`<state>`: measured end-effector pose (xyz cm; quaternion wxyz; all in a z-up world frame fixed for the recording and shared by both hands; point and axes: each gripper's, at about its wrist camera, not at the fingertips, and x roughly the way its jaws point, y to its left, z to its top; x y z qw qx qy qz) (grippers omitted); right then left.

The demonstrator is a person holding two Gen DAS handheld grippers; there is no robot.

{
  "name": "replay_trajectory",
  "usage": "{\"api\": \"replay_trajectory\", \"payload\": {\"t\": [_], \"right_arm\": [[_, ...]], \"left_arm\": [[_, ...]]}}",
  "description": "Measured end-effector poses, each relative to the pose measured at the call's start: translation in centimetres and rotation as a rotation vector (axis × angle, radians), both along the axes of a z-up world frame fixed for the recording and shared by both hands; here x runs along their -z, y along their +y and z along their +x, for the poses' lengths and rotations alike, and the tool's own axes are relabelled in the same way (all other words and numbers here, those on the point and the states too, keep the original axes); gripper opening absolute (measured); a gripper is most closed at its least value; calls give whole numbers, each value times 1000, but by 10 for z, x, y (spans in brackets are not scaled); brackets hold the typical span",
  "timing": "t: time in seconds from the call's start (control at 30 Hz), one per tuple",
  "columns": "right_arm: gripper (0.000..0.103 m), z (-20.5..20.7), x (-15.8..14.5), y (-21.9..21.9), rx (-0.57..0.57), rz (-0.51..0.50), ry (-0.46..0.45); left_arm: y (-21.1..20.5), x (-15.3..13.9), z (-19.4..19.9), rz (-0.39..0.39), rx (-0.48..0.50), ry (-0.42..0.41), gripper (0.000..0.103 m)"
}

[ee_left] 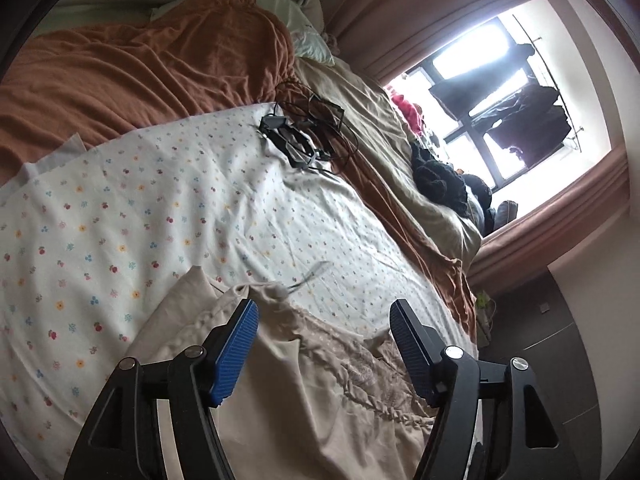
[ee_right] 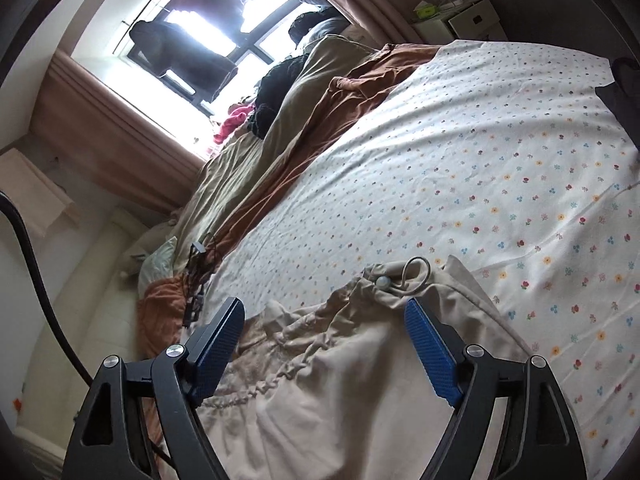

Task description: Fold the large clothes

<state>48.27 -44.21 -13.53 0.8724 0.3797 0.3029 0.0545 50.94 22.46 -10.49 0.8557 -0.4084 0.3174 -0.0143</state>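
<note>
The beige garment (ee_left: 320, 400) is spread on the floral sheet (ee_left: 160, 200) near the bed's near edge. Both the left claw (ee_left: 324, 320) and the right claw (ee_right: 324, 320) are held wide above it, nothing gripped. The button loop (ee_right: 416, 272) at the gathered edge could be snagged. If only one layer is pinched, the fold could be dragged crooked.
</note>
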Motion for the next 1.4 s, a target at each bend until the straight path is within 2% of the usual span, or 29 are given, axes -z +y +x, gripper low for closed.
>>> {"api": "replay_trajectory", "payload": {"t": [0.3,0.63,0.73,0.83,0.93,1.0,1.07,1.1,1.17,1.23,1.4], "right_arm": [[83,-9,-1,49,-68,-61,65],[81,7,2,157,-257,-146,109],[76,14,8,180,-291,-132,139],[74,20,13,201,-304,-158,167],[72,27,18,216,-308,-184,198],[71,33,23,225,-303,-213,222],[68,40,33,236,-293,-289,246],[64,43,42,242,-292,-327,269],[55,45,60,245,-324,-323,304],[51,47,74,247,-343,-314,333],[51,59,77,257,-363,-363,335]], "left_arm": [[24,18,-63,-17,-76,62,70],[53,45,-133,-31,-167,165,69],[55,51,-150,-9,-172,193,69],[54,56,-162,1,-158,189,68],[46,66,-166,-23,-127,204,68],[39,74,-166,-47,-112,219,68],[33,83,-167,-59,-105,235,68],[30,87,-167,-61,-106,244,67],[28,97,-167,-62,-106,279,48],[29,106,-169,-78,-119,298,45],[30,112,-176,-70,-131,302,36]]}}
